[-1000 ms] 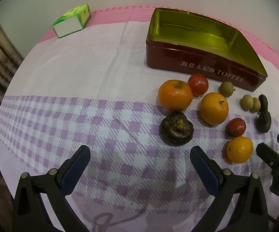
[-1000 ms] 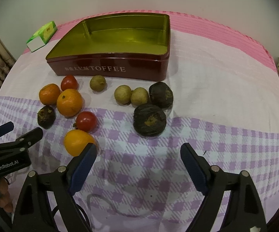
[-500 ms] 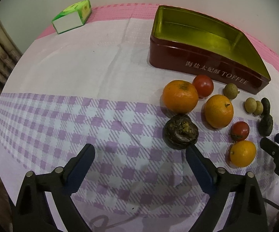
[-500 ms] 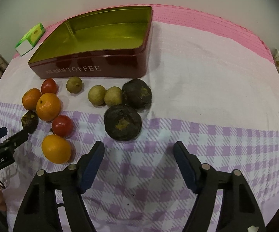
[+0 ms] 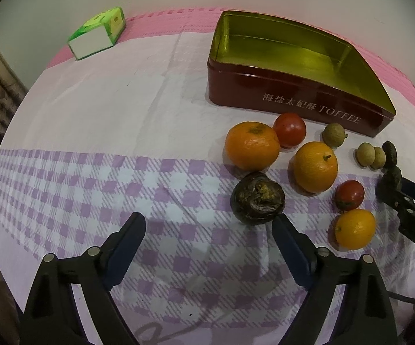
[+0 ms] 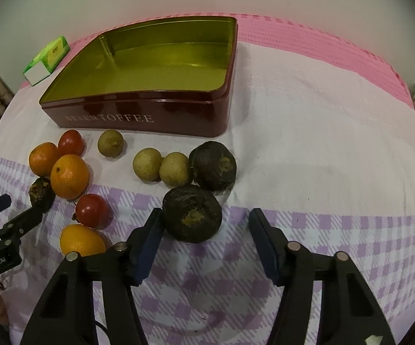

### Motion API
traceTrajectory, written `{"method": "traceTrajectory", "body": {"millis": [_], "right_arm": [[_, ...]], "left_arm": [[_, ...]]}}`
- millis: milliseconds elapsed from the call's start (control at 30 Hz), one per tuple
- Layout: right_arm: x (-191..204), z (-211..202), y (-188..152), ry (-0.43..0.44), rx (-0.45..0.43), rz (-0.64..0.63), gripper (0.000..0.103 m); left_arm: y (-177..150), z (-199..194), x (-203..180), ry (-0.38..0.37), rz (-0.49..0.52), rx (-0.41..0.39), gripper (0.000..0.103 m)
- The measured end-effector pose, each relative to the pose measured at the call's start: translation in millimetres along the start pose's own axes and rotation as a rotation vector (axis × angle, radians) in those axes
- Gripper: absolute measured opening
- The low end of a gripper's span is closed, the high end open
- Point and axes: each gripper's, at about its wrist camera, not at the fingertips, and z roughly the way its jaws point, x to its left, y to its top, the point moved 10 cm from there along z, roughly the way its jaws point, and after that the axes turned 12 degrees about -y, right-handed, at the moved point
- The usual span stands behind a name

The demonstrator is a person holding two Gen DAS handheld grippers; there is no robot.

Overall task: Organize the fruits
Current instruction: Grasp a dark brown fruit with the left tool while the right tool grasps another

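An open red toffee tin (image 5: 293,106) (image 6: 138,118) with an empty gold inside stands at the back of the table. Loose fruit lies in front of it: oranges (image 5: 252,146) (image 6: 69,176), tomatoes (image 5: 289,129) (image 6: 92,210), small tan longans (image 6: 147,163) and dark wrinkled fruits (image 5: 257,198) (image 6: 191,213). My left gripper (image 5: 209,230) is open and empty, its right finger just below a dark fruit. My right gripper (image 6: 204,227) is open, with the near dark fruit just ahead between its fingers, untouched.
A green and white carton (image 5: 98,33) (image 6: 46,60) lies at the back left. The table has a white, pink and purple checked cloth (image 5: 92,172). Each gripper shows at the edge of the other's view (image 6: 3,230) (image 5: 408,204). A bamboo-like frame stands at the left.
Both grippers have moved forward toward the fruit. The right gripper has closed in on the near dark fruit, now between its finger tips. No fruit has moved.
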Motion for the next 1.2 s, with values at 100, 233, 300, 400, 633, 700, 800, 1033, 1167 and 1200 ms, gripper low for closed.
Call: {"method": "traceTrajectory", "body": {"millis": [100,233,300,400,633,700,800,1033,1167,1200], "right_arm": [[4,0,4,-0.002,-0.006,-0.003,0.055],[4,0,3,0.005,-0.007,-0.005,0.051],[3,-2,1,0.008,-0.007,-0.008,0.048],[4,-4,-1,0.007,-0.007,-0.018,0.044],[5,-7,-6,0.011,-0.007,-0.028,0.044],[5,-7,-6,0.008,-0.007,-0.031,0.045],[7,-7,-6,0.004,-0.007,-0.042,0.045],[6,-8,-6,0.004,-0.007,-0.046,0.046],[5,-8,-6,0.001,-0.006,-0.049,0.046],[7,-8,-5,0.000,-0.006,-0.049,0.046]], "left_arm": [[0,0,-7,0.001,0.018,-0.002,0.087],[4,2,-17,-0.002,0.042,0.001,0.084],[4,3,-23,-0.010,0.053,0.002,0.082],[6,5,-28,-0.021,0.055,0.003,0.080],[14,11,-29,-0.041,0.057,0.017,0.071],[17,14,-32,-0.049,0.057,0.020,0.066],[18,20,-32,-0.057,0.056,0.038,0.057],[20,20,-39,-0.086,0.075,0.030,0.040],[20,19,-42,-0.092,0.076,0.030,0.040],[20,20,-43,-0.093,0.076,0.031,0.040]]}}
